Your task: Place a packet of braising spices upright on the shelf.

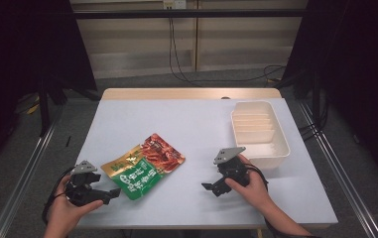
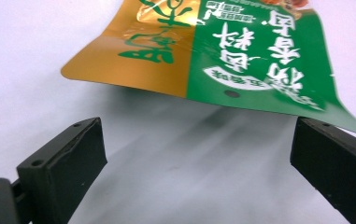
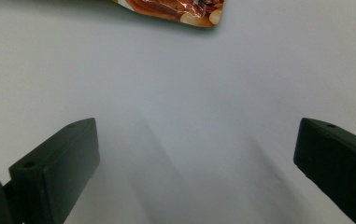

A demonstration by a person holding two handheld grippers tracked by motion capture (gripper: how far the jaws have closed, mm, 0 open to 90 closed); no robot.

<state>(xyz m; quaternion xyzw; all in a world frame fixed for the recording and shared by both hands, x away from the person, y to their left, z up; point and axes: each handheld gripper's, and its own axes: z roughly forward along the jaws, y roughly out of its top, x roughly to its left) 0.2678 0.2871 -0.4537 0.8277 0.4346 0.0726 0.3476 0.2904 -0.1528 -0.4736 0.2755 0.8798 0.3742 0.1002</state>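
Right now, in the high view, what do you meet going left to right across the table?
left gripper → snack packet → right gripper → cream divided tray

The left gripper (image 2: 199, 163) has its two black jaws wide apart over the white table surface (image 2: 26, 56). Just beyond the jaws lies a glossy gold and green snack pouch (image 2: 213, 51) with white characters. The pouch's near edge is lifted a little above the table and throws a shadow under it.
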